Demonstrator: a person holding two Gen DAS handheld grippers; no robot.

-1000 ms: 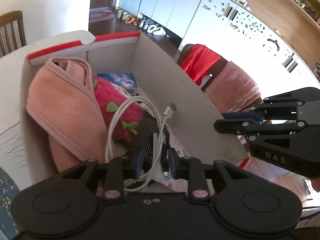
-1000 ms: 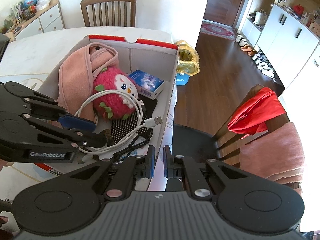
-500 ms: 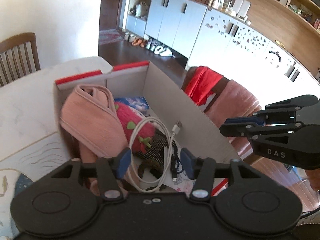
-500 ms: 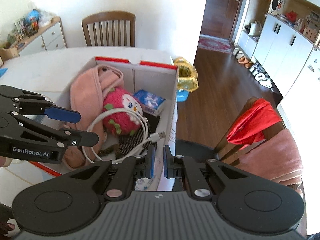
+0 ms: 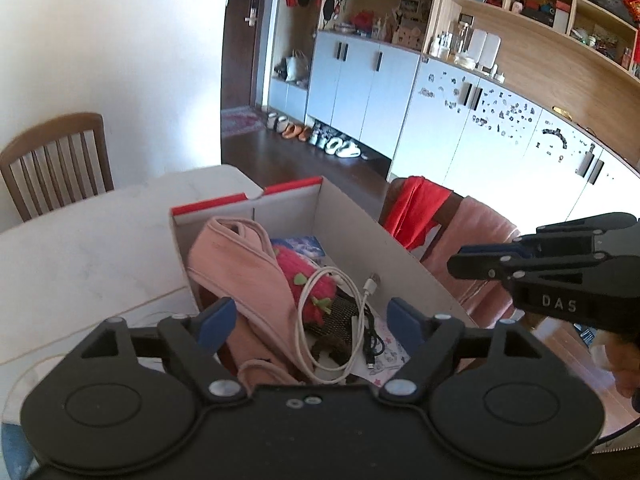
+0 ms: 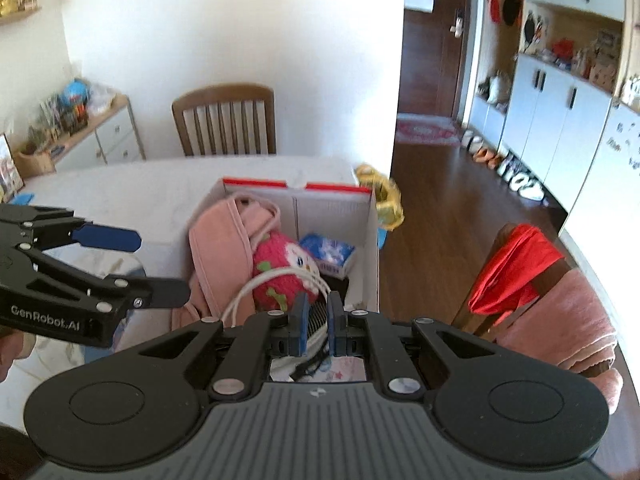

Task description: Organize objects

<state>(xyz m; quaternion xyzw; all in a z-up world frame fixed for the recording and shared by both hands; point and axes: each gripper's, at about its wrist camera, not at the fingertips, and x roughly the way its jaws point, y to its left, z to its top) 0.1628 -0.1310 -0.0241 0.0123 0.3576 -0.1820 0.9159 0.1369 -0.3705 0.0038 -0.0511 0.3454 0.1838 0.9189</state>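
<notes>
L gripper [image 5: 308,316] spread, empty, above box [image 5: 400,264]; R gripper [image 6: 317,320] pressed together, empty. Lift clear w/o snagging white cable [image 5: 308,300].

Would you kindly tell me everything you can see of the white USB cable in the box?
The white USB cable is a thin, glossy cord lying in a loose coil inside the cardboard box. Its loop drapes over the pink strawberry plush and a dark dotted item beneath. One end, a metal USB plug, points toward the box's right wall. Neither gripper touches it.
</notes>
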